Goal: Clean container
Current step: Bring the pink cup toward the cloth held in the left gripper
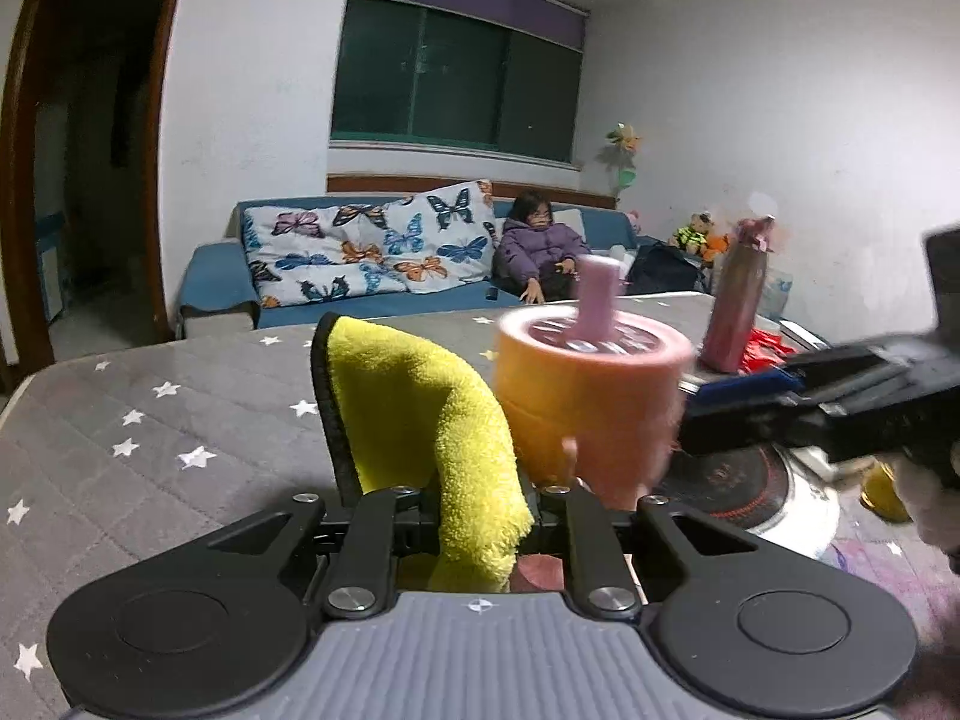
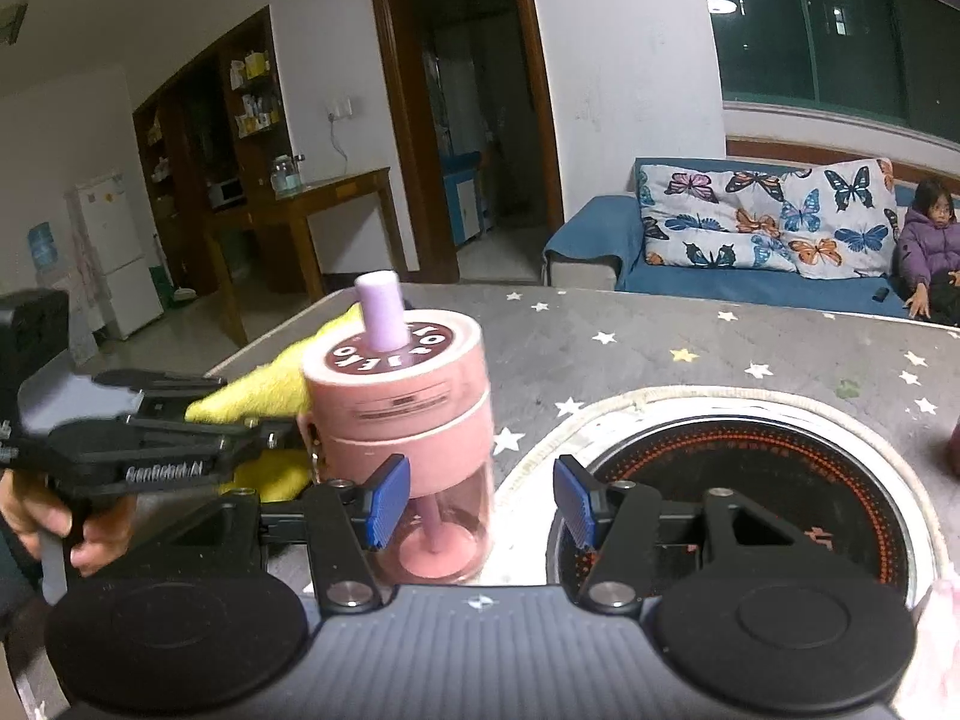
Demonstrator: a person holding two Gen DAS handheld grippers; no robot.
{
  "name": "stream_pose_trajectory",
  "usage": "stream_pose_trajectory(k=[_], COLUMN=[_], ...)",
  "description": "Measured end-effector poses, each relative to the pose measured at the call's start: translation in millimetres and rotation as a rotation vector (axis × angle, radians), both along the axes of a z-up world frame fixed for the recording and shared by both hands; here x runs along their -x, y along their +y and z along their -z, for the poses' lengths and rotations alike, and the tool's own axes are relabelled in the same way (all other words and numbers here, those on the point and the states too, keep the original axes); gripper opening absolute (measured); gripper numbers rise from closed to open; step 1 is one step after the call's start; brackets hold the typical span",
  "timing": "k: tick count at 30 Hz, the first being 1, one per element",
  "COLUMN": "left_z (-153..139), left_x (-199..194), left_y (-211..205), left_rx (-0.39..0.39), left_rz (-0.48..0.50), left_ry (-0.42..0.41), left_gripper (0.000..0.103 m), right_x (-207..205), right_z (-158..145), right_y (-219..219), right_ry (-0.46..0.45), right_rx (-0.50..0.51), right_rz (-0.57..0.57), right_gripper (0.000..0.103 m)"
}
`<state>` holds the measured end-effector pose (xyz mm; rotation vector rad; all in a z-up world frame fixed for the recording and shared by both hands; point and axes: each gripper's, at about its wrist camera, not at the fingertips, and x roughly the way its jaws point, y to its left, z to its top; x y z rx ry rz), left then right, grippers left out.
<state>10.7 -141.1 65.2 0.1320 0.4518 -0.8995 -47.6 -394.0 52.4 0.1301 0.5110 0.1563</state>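
A pink container with a lilac straw and a clear lower part stands on the table, blurred in the left wrist view. My right gripper is open around its base. The left blue pad is against the container and the right blue pad is apart from it. My left gripper is shut on a yellow cloth, which hides its fingertips. The cloth touches the container's left side. A hand holds the left gripper.
The table has a grey star-patterned cover. A round black cooktop is set into it right of the container. A pink bottle and red items stand at the far right. A person sits on the blue sofa.
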Motion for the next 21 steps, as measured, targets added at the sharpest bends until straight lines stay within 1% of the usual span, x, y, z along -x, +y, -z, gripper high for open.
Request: stream_pose_trajectory(k=[1, 3, 7, 8, 10, 11, 12, 15, 19, 21], left_z=[0.9, 3.3, 7.3, 7.5, 7.4, 7.3, 7.4, 7.4, 7.9, 7.4], left_x=[3.0, 7.3, 8.3, 8.9, 10.2, 10.9, 11.7, 13.9, 14.7, 14.9], left_y=[-1.7, -4.1, -5.3, -5.5, -6.5, -7.0, -7.5, -8.5, -7.0, -5.7], left_rx=[-0.007, -0.018, -0.006, -0.004, 0.001, 0.003, 0.006, 0.014, 0.023, 0.027], left_rz=[0.005, 0.010, 0.007, 0.007, 0.009, 0.010, 0.009, 0.002, -0.010, -0.015], left_ry=[-0.005, -0.009, 0.011, 0.013, 0.015, 0.016, 0.017, 0.021, 0.026, 0.028], left_gripper=[0.020, 0.020, 0.020, 0.020, 0.020, 0.020, 0.020, 0.020, 0.020, 0.020], right_x=[0.3, 2.0, 5.2, 6.1, 7.7, 8.5, 9.3, 1.8, -15.1, -24.7], right_z=[-1.5, -5.7, -14.0, -16.0, -20.2, -22.3, -24.3, -29.2, -30.4, -27.7], right_y=[0.1, 1.0, 2.9, 3.3, 4.2, 4.7, 5.1, 7.5, 11.8, 10.1], right_ry=[-0.007, -0.024, -0.060, -0.069, -0.086, -0.095, -0.104, -0.119, -0.125, -0.122], right_rx=[-0.005, -0.015, -0.035, -0.040, -0.050, -0.055, -0.060, -0.067, -0.074, -0.089], right_rz=[-0.001, -0.002, -0.003, -0.004, -0.004, -0.005, -0.005, 0.016, 0.072, 0.106], right_gripper=[0.054, 0.055, 0.057, 0.059, 0.068, 0.075, 0.077, 0.077, 0.075, 0.071])
